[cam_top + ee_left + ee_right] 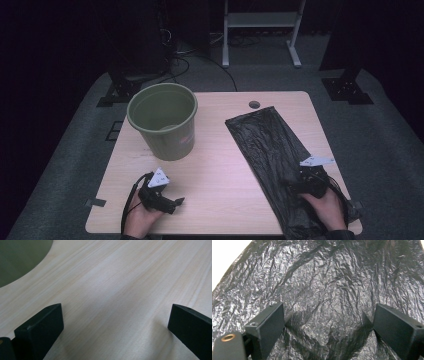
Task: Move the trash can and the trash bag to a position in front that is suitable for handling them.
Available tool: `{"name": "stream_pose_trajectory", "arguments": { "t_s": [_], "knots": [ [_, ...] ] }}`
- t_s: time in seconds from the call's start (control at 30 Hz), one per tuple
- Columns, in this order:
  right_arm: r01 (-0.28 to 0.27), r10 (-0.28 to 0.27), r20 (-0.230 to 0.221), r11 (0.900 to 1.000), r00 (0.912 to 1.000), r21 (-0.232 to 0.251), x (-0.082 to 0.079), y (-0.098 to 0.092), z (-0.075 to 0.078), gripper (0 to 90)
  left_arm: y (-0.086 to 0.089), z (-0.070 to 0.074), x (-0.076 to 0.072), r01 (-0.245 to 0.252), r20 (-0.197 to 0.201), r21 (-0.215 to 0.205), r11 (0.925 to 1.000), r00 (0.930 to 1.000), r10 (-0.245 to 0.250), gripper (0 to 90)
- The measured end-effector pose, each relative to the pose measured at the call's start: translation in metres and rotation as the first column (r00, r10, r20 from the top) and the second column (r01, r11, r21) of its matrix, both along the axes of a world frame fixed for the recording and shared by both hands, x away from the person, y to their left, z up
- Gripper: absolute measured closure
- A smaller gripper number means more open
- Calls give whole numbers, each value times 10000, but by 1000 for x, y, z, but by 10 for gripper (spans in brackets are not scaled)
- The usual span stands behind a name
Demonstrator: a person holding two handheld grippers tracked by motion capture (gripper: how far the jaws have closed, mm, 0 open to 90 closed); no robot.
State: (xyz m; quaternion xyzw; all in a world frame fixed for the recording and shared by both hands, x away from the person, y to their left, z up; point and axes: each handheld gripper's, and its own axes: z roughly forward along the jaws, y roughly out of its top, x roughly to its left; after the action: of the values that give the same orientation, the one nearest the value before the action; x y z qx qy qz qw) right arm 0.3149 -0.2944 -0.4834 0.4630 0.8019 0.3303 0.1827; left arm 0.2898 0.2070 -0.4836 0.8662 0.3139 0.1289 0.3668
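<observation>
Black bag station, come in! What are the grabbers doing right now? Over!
Right gripper open over the black bag, nothing pinched. Left gripper open above bare table. Green bin upright, apart from the bag. Nothing in between.

bag [332, 290]: thin black plastic film, heavily crinkled, glossy highlights on the creases
table [130, 290]: pale wood-grain top, smooth, soft satin sheen
bin [165, 122]: olive-green plastic, smooth, matt walls
gripper fingers [269, 325]: black, matt, flat-faced, plastic-looking
floor [385, 145]: grey carpet, rough, dull
</observation>
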Motion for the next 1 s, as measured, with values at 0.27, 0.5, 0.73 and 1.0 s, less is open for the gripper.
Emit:
{"name": "stream_pose_trajectory", "arguments": {
  "t_s": [0.27, 0.5, 0.73, 1.0],
  "knots": [
    [-12, 5, 360, 9998, 9994, 191, -3, -1, -4, 97, 2, 6, -3, -141, -73, -374, 9992, 9999, 138, 0],
    [-68, 61, 375, 9998, 9993, 189, -5, -2, -4, 97, 6, 13, -4, -462, -155, -475, 9978, 9988, 455, 0],
    [-76, 69, 375, 9998, 9993, 190, -5, -2, -4, 97, 14, 24, -3, -680, -194, -715, 9951, 9976, 667, 0],
    [-79, 72, 374, 9998, 9993, 190, -5, -2, -4, 97, 19, 46, -3, -857, -77, -842, 9928, 9963, 854, 0]
  ]
}}
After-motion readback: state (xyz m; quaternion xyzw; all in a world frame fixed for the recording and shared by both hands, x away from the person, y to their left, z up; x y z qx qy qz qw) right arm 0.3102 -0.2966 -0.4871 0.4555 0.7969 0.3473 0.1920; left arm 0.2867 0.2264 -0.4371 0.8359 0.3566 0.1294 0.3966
